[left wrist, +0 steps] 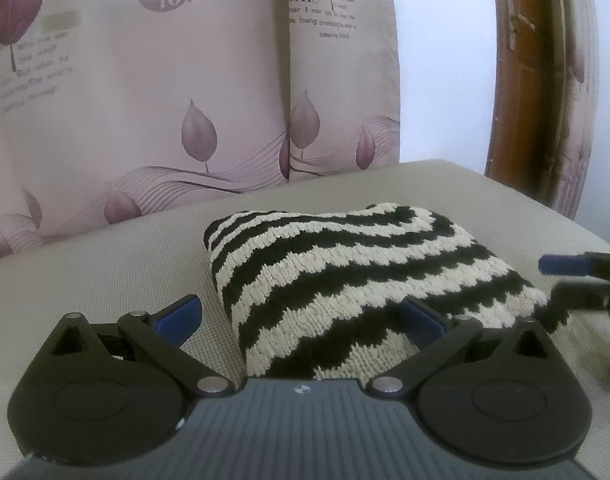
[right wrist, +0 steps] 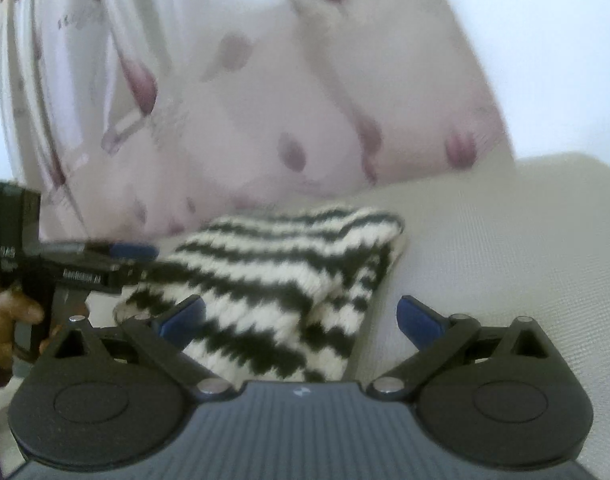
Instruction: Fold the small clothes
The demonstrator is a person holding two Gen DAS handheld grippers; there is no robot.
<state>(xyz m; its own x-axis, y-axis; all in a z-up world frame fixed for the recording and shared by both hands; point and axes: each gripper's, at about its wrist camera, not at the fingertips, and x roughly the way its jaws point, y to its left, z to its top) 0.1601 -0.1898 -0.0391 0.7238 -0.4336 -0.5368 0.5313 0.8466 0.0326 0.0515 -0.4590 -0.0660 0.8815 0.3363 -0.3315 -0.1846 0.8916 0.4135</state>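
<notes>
Left gripper point(left wrist: 299, 318): blue pads spread, straddling the near edge of the folded knit garment point(left wrist: 345, 276). Right gripper point(right wrist: 301, 316): likewise spread. Garment: chunky black-and-cream zigzag knit, lumpy rectangle, mid-surface on woven beige cushion point(left wrist: 105, 276).

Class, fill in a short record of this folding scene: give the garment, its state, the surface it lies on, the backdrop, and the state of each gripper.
garment: black-and-cream striped knit
state: lying in a folded, thick bundle
surface: beige woven mat
backdrop: pale curtain printed with purple leaves and the word "love"
left gripper: open, jaws spread either side of the knit's near edge, pads not pressing it
right gripper: open wide, knit's near edge between the jaws, not gripped
other: brown wooden door at right
</notes>
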